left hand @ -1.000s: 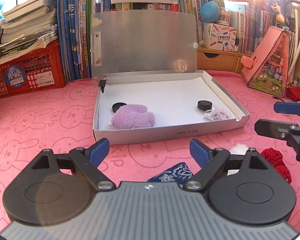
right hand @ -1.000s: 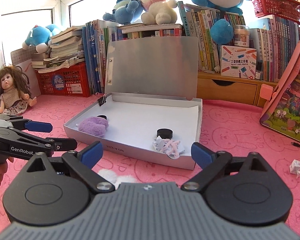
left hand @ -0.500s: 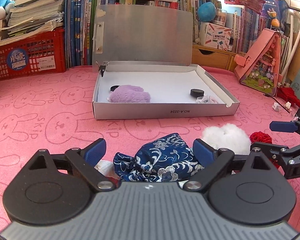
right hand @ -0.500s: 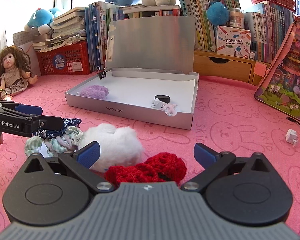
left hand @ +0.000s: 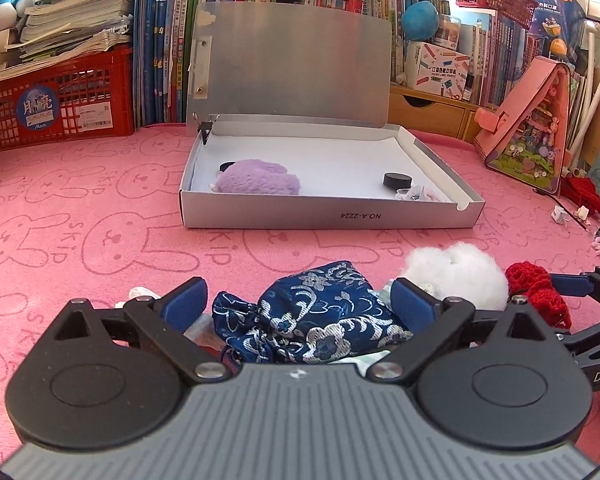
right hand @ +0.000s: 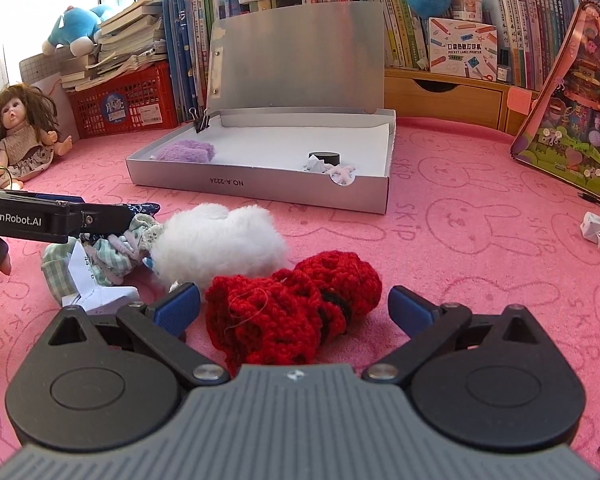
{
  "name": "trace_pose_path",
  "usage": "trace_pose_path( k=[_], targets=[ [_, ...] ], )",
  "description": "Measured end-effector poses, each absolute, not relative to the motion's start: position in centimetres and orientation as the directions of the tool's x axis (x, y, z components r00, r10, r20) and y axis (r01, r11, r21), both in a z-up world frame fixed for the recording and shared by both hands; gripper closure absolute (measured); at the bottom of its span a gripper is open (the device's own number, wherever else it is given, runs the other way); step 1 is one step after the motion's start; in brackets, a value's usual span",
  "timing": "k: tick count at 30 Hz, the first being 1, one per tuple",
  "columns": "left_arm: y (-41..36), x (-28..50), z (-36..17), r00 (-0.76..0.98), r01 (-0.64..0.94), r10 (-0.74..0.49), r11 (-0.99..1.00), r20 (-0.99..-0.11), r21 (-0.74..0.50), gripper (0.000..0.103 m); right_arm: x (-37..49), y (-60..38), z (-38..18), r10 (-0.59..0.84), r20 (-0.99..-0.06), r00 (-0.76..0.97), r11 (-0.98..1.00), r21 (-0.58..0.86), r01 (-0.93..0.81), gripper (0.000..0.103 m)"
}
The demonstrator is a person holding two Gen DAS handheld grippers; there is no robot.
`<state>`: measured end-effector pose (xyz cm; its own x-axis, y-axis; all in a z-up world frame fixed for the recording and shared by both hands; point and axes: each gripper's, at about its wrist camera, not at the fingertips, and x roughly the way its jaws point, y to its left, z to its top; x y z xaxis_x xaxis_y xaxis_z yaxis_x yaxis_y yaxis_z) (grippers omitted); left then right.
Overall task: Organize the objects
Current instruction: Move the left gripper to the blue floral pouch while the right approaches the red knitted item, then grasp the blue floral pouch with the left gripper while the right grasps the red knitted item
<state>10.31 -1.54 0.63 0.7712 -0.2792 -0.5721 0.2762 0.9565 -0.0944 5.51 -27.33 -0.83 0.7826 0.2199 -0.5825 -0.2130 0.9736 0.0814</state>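
An open silver box (left hand: pixel 328 214) (right hand: pixel 256 190) lies on the pink mat with a purple plush (left hand: pixel 258 183) (right hand: pixel 186 151), black discs (left hand: pixel 397 179) and small scraps inside. My left gripper (left hand: pixel 298 302) is open, its fingers either side of a blue patterned pouch (left hand: pixel 324 316). My right gripper (right hand: pixel 294 306) is open, its fingers either side of a red crochet piece (right hand: pixel 296 304) (left hand: pixel 538 286). A white fluffy plush (left hand: pixel 456 272) (right hand: pixel 220 240) lies between the two. The left gripper also shows at the left of the right wrist view (right hand: pixel 100 216).
Checked cloth and folded paper (right hand: pixel 96 268) lie beside the white plush. A doll (right hand: pixel 22 136) sits far left, a red basket (left hand: pixel 56 108) and books at the back, a pink toy house (left hand: pixel 528 132) at the right, paper scraps (right hand: pixel 592 228) on the mat.
Both grippers have come down and drawn back from the box. The blue pouch now sits between the left fingers and the red crochet piece between the right fingers.
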Motion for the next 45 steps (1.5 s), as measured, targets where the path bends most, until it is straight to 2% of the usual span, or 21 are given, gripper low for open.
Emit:
trace_pose_path(
  k=[5, 30, 37, 40, 43, 45],
  targets=[
    [-1.7, 10.3, 0.2, 0.782, 0.265, -0.271, 0.960, -0.561, -0.094, 0.003, 6.1, -27.1, -1.3, 0.194, -0.617, 0.763, 0.979, 0.072, -0.191, 0.000],
    [-2.6, 10.1, -0.1, 0.818, 0.186, -0.159, 0.983, -0.552, -0.008, 0.001, 6.1, -27.0, -1.4, 0.190, -0.620, 0.761, 0.979, 0.065, -0.191, 0.000],
    [-2.9, 9.2, 0.1, 0.832, 0.211, -0.168, 0.977, -0.529, 0.021, 0.017, 6.1, -27.3, -1.2, 0.197, -0.610, 0.768, 0.979, 0.080, -0.187, 0.005],
    [-3.1, 8.6, 0.3, 0.840, 0.221, -0.169, 0.974, -0.515, 0.042, 0.025, 5.8, -27.6, -1.1, 0.201, -0.597, 0.777, 0.979, 0.096, -0.180, 0.011],
    [-3.2, 7.9, 0.5, 0.849, 0.231, -0.171, 0.971, -0.500, 0.060, 0.032, 5.6, -28.2, -1.0, 0.194, -0.581, 0.790, 0.981, 0.124, -0.150, 0.023],
    [-3.2, 7.6, 0.6, 0.852, 0.234, -0.171, 0.970, -0.495, 0.068, 0.034, 5.5, -28.7, -0.9, 0.201, -0.571, 0.796, 0.978, 0.154, -0.137, 0.029]
  ],
)
